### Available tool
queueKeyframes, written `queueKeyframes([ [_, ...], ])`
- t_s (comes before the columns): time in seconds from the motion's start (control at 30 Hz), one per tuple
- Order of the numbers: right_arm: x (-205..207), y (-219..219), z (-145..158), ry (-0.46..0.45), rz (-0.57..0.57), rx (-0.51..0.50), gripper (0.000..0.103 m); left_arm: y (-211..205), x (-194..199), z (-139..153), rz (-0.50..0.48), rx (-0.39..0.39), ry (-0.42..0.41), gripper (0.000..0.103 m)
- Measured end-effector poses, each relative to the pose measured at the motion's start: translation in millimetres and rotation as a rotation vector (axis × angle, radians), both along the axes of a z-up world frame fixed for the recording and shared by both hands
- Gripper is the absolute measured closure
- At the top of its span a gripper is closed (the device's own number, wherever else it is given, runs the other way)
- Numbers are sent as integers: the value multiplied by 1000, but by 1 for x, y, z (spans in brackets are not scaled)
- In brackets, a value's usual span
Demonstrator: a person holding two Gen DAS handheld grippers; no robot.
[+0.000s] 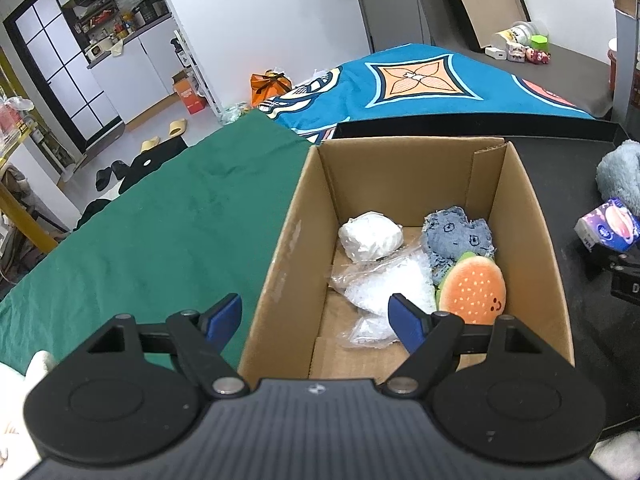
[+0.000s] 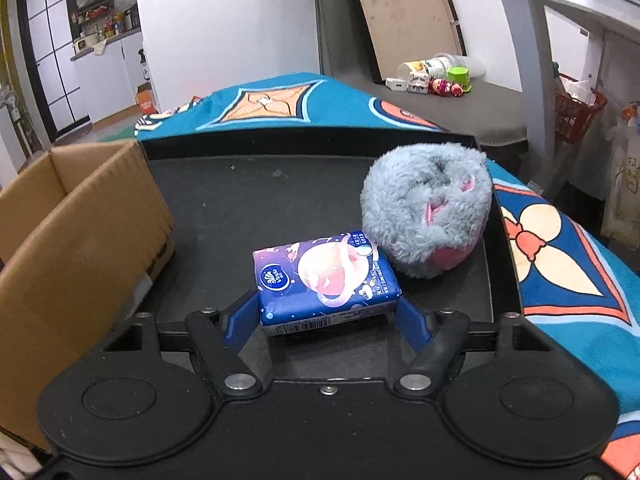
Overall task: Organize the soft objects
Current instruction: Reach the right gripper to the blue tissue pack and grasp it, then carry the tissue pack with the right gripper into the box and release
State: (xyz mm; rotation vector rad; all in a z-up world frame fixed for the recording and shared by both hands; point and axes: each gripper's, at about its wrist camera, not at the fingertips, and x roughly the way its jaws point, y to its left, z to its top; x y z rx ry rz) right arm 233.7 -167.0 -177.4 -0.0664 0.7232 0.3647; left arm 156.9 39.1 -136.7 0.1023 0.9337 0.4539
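Note:
An open cardboard box (image 1: 288,264) holds a white bundle (image 1: 370,236), a blue denim piece (image 1: 456,236), a burger plush (image 1: 474,290) and clear plastic bags (image 1: 380,292). My left gripper (image 1: 316,318) is open and empty above the box's near left corner. My right gripper (image 2: 328,320) has its blue fingers (image 2: 240,322) against both sides of a purple tissue pack (image 2: 326,278), held over the black tray (image 2: 248,208). A grey fluffy plush (image 2: 426,208) sits just behind the pack. The box (image 2: 80,248) stands left of the tray.
A green cloth (image 1: 160,232) covers the surface left of the box. A teal patterned blanket (image 1: 420,80) lies behind it and along the tray's right side (image 2: 568,264). Small toys and cups (image 2: 436,76) stand at the far back.

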Motion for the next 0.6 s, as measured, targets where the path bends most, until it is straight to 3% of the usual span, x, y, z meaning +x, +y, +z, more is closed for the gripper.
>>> queueKeyframes([
  [0.6, -18, 23, 58, -126, 52, 116, 32, 25, -17, 13, -3, -100, -43, 24],
])
